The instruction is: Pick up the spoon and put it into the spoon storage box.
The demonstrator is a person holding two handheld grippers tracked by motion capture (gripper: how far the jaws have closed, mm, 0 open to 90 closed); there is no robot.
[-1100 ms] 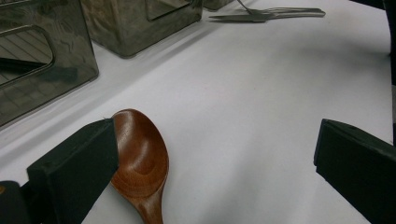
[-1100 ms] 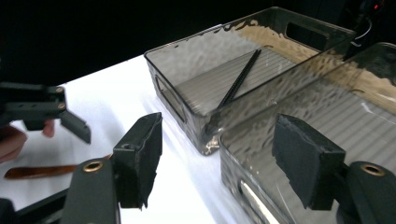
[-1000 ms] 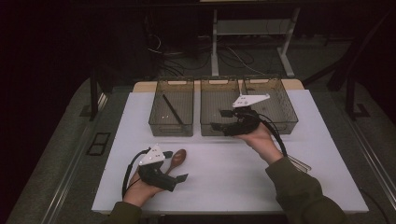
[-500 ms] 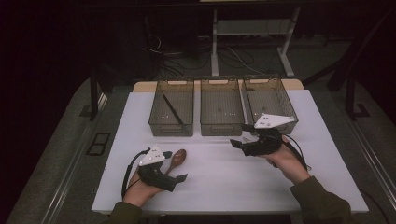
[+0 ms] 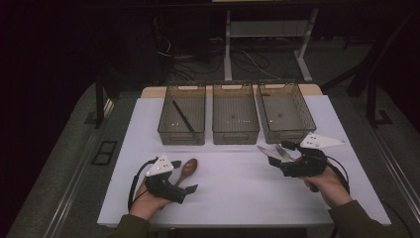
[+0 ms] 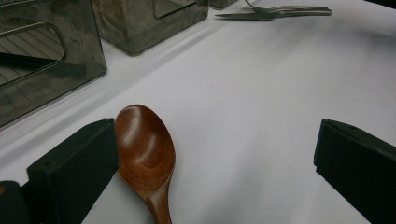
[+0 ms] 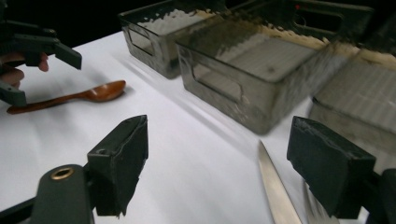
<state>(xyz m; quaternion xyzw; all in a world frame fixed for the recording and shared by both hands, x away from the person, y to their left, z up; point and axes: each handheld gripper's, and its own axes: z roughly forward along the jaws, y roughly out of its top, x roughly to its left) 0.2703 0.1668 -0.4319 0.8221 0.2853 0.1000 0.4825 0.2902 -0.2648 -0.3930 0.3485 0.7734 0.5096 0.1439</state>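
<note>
Now the right gripper is coming down toward the knife and fork, which are lying side by side on the white table just in front of the right bin. Seen from above, their long axes are running diagonally, tips toward the middle bin, handles toward the right hand. In the right gripper view the knife blade is lying between the two black jaws and nearer the right one, pointing away along the gripper's own line, so the gripper is nearly lined up with the blade rather than across it. Its jaws have just been opening and are standing wide, pressing on nothing; whether a pad is already brushing the fork is hard to tell, since that edge is blurred.

Meanwhile the left gripper is resting near the table's front edge, jaws wide as well. The spoon is lying bowl-up between them, touching or just beside the left jaw, its handle running back toward the hand. The cutlery is well apart from it, so the right hand is plainly the nearer one. A dark stick is lying in the left bin.
</note>
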